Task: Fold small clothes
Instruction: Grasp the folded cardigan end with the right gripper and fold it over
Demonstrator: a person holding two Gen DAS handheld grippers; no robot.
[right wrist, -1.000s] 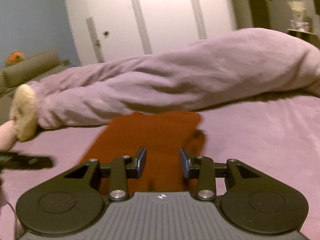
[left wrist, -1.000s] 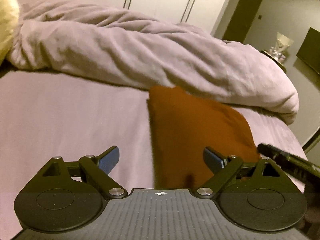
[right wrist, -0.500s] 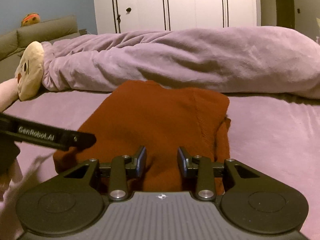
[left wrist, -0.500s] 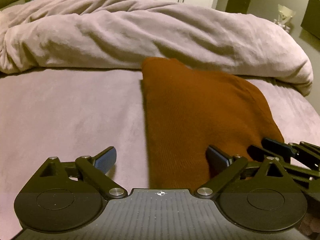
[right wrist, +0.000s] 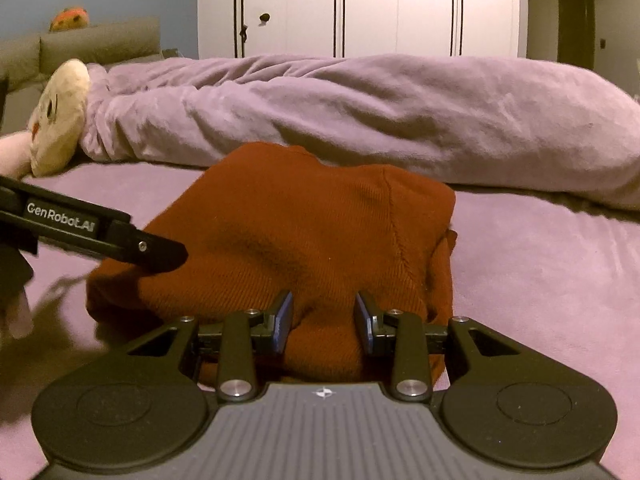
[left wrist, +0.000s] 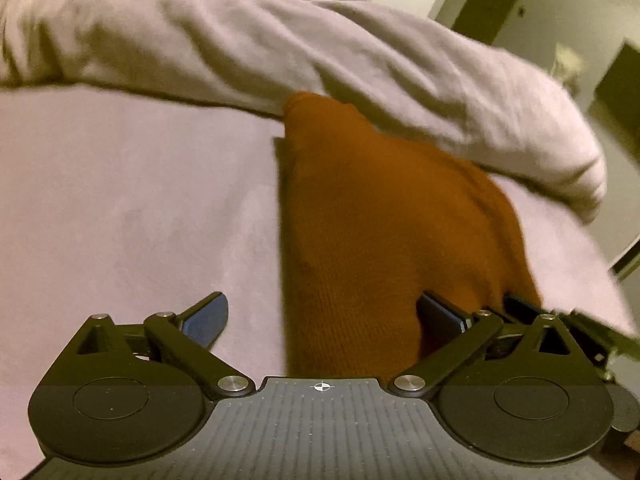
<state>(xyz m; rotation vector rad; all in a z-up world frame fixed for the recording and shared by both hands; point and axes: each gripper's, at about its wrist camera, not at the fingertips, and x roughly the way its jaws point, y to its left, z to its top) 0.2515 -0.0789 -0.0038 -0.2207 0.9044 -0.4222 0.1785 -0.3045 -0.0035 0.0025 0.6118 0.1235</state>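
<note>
Though folded, garment (right wrist: pixel 304 232) lengthwise toward duvet (right wrist: pixel 360 112)

My left gripper (left wrist: pixel 322 316) is matte black — two round side discs, angled link arms pinned with silver screws, and a ribbed grey plate bearing a small white crosshair mark. Its fingers (left wrist: pixel 206 316) carry dark blue pads. My right gripper (right wrist: pixel 323 316) is built the same, with blue-edged fingers (right wrist: pixel 283 316). Seen from the right wrist, the left one's black side bar reads "GenRobot.AI" in white lettering — one small screw sits near its tip.
</note>
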